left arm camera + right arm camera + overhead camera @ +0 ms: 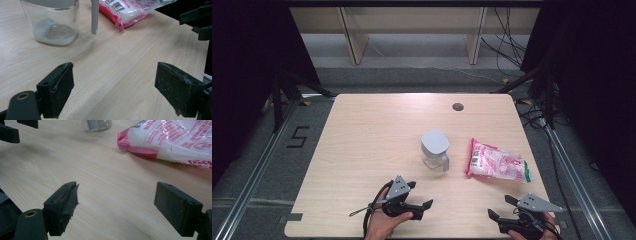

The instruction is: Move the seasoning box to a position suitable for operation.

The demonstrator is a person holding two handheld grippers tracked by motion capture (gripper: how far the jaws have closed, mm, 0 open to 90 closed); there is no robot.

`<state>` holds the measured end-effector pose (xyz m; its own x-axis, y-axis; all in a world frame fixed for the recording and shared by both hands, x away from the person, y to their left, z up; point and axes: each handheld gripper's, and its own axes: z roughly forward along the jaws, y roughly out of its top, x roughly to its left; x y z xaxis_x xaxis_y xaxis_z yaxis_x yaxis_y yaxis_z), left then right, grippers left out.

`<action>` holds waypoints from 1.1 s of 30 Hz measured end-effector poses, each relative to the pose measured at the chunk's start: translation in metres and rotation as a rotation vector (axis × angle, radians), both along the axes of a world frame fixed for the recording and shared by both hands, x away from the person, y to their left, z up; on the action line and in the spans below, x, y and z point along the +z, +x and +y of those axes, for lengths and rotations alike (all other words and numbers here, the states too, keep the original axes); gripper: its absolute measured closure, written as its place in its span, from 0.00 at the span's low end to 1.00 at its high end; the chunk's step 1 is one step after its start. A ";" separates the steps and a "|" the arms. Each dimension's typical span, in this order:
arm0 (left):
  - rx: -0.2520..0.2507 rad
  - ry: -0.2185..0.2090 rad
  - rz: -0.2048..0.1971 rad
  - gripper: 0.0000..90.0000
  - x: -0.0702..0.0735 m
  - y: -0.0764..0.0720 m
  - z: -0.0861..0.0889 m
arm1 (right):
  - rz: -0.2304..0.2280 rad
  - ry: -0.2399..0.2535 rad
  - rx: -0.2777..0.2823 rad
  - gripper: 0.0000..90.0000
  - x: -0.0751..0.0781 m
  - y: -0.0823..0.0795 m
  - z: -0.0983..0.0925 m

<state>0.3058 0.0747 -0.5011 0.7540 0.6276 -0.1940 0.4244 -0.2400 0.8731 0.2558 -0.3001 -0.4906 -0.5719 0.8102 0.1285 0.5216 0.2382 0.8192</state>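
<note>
On the bench (362,130) stand a clear container (435,150) with a grey lid and a side handle, and to its right a pink-and-white sealed bag (496,162) of white granules lying flat. In the left gripper view the container (53,23) holds only a thin layer of white grains at the bottom, so it looks nearly empty. The bag (172,140), seen close in the right gripper view, appears full and unopened, though its far end is out of sight.

The left hand-held gripper (421,196) rests at the near edge of the bench, left of centre, its jaws spread wide with nothing between them and pointing towards the container. The right hand-held gripper (500,207) sits at the near right corner, jaws likewise wide apart and empty, aimed towards the bag. Both are well apart from the things they face.

Judging from this layout, the work, probably filling the container from the bag, is at its very start: nothing is gripped, the lid is on, and the bag lies untouched. Reaching, grasping, opening and pouring all seem yet to come.
</note>
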 end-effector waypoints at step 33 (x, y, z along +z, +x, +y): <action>0.029 0.061 -0.073 0.52 0.001 0.048 -0.045 | -0.007 0.004 0.000 0.21 0.000 0.002 -0.003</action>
